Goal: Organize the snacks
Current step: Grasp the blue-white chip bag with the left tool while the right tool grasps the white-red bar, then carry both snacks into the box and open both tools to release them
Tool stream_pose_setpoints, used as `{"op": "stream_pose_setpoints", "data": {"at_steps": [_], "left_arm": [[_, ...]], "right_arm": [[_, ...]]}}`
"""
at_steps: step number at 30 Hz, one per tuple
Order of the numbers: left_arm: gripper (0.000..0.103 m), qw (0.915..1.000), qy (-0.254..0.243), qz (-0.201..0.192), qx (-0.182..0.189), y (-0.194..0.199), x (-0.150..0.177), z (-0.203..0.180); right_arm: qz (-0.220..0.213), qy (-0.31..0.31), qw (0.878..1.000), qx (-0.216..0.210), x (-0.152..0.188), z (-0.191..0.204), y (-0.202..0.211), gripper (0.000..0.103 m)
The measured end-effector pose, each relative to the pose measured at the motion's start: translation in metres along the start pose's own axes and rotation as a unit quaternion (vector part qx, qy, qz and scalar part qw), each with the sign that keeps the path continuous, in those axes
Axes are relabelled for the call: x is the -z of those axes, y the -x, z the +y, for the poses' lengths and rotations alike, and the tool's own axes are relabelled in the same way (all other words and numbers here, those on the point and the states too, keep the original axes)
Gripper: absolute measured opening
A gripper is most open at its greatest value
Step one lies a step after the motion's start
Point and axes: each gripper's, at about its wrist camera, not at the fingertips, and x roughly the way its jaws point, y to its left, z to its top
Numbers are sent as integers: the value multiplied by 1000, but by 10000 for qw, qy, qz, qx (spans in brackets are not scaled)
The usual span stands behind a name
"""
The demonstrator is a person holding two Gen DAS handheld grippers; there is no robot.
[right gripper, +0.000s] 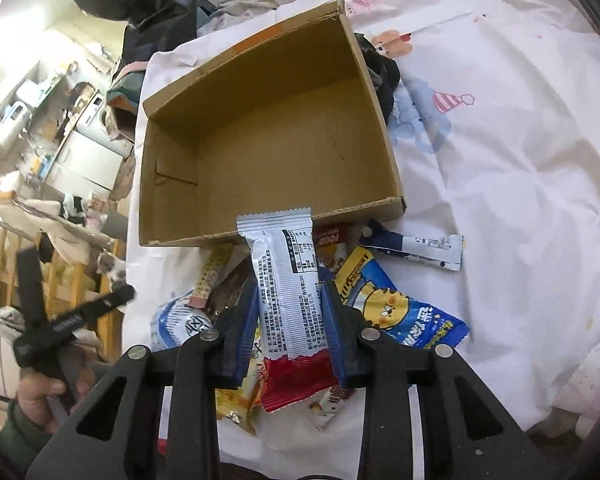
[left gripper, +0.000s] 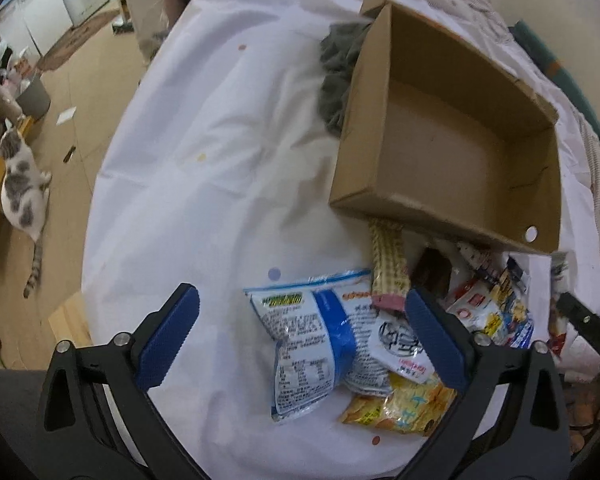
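The white snack bar packet (right gripper: pixel 286 284), white with a red lower end, stands between the blue pads of the right gripper (right gripper: pixel 289 334), whose jaws are clamped on its sides; its crimped top edge reaches up over the near wall of the cardboard box (right gripper: pixel 180 184). The box is open and looks empty, lying on the white printed bedsheet (right gripper: pixel 520 168) just beyond the heap of snacks. So the step in hand appears to be the first pick: a packet gripped at the pile but not yet in the box. Around it lie the blue tiger-print bag (right gripper: pixel 400 312) to the right, a small dark blue and white sachet (right gripper: pixel 416 246) farther right, and a checked stick packet (left gripper: pixel 386 264) leaning against the box's near wall. The left gripper (left gripper: pixel 300 340) hovers over the left side of the heap with its jaws wide apart and nothing between its pads, above a blue and white bag (left gripper: pixel 304 344) and a yellow bag (left gripper: pixel 400 404). Next, I judge, the right hand needs to carry its packet forward over the near wall and let go inside, while the left lowers onto the blue and white bag.
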Motion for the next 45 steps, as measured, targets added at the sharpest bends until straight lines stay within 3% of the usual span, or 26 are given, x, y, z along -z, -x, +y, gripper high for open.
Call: {"op": "stream_pose_setpoints", "data": {"at_steps": [4, 6, 22, 29, 37, 38, 40, 45], "left_arm": [[89, 9987, 67, 499, 43, -22, 9, 1], [89, 9970, 24, 750, 185, -32, 14, -4], [89, 9950, -164, 923, -343, -61, 21, -12], [89, 9949, 262, 837, -490, -59, 13, -3], [89, 9920, -84, 1141, -531, -68, 26, -34], [86, 9917, -57, 1184, -498, -70, 28, -34], [67, 9919, -165, 1158, -495, -72, 28, -37], [60, 9941, -399, 835, -570, -52, 28, -45]], "right_arm": [[28, 3, 10000, -28, -1, -2, -2, 33], [25, 14, 10000, -18, -1, -2, -5, 33], [-26, 3, 10000, -18, 3, 5, -2, 33], [-42, -113, 9999, -40, 3, 2, 1, 33], [-38, -94, 9999, -2, 3, 1, 1, 33], [-40, -104, 9999, -2, 3, 1, 1, 33], [-44, -120, 9999, 9, 3, 1, 2, 33], [-91, -79, 9999, -4, 2, 2, 3, 33]]}}
